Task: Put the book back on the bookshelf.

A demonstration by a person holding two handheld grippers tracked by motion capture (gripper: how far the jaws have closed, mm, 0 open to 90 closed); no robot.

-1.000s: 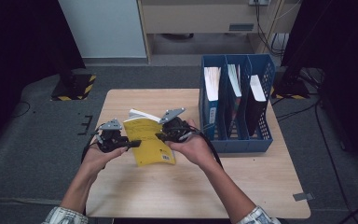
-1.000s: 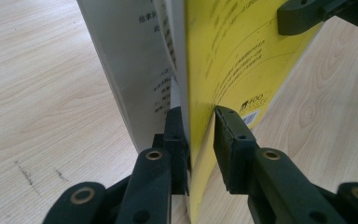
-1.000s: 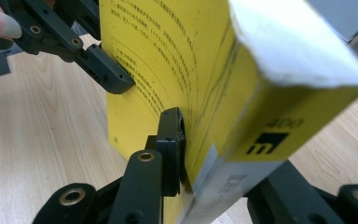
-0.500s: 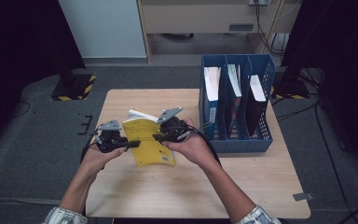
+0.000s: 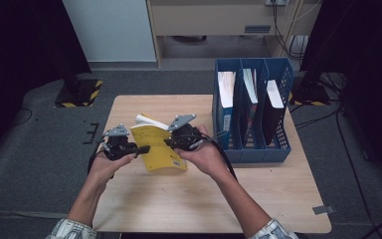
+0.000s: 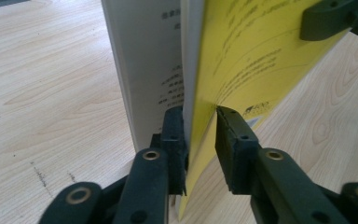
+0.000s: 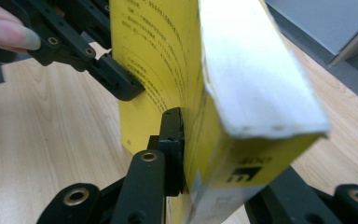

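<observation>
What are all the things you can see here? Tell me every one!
book: one, yellow cover, white pages, held above the table between both grippers
table: one, light wood, in the middle of the room
file rack: one, blue, three slots, on the table's right side
books in the rack: three, white page edges up, one per slot
floor: grey carpet around the table
left gripper: one, black, jaws pinching the book's cover
right gripper: one, black, jaws clamped on the book's spine end
hands: two, each holding a gripper
</observation>
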